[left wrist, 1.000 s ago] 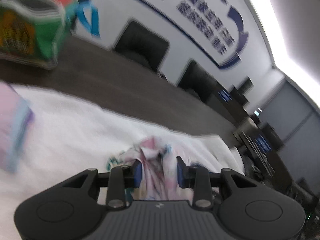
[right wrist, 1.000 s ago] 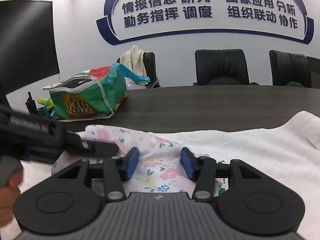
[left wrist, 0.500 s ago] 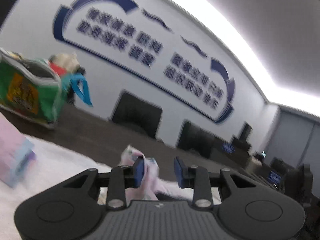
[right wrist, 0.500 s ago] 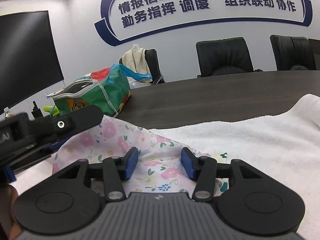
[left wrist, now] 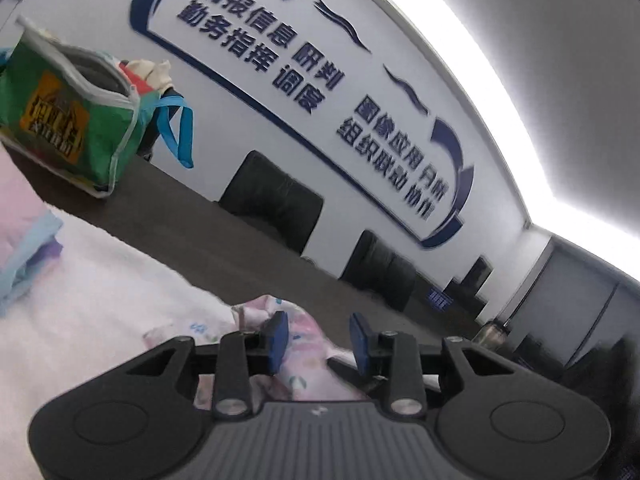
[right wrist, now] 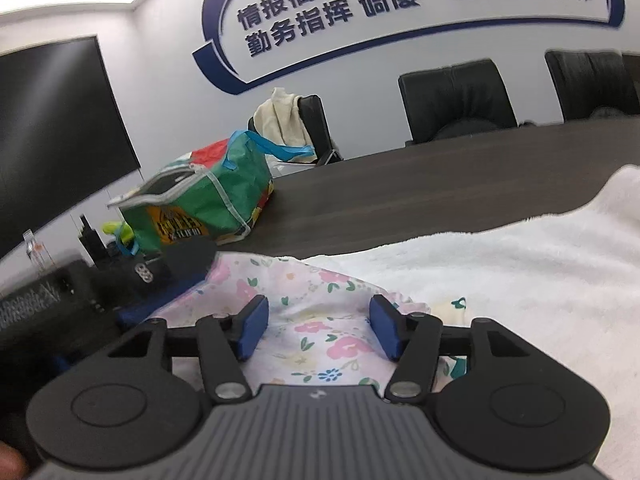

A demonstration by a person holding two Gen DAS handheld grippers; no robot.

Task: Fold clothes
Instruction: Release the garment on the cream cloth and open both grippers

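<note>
A floral garment (right wrist: 320, 320) lies crumpled on a white towel (right wrist: 520, 280). My right gripper (right wrist: 319, 332) hovers low over it, and its jaws are opening. The fabric sits between and below the blue pads (right wrist: 252, 330), which do not press on it. My left gripper (left wrist: 319, 338) is shut on a bunched fold of the floral garment (left wrist: 304, 344) and holds it raised off the towel (left wrist: 100, 280). In the right wrist view the left gripper (right wrist: 176, 268) comes in dark from the left, with the garment's left edge lifted at it.
A green shopping bag (right wrist: 208, 204) with blue handles stands on the dark table (right wrist: 440, 176) at the back left. A folded pink and blue stack (left wrist: 24, 232) lies on the towel's left. Black chairs (right wrist: 456, 100) line the far table edge.
The left gripper has swung up and across with the garment's fold in it, lifting the left edge. The right gripper's pads have spread wider over the fabric.
</note>
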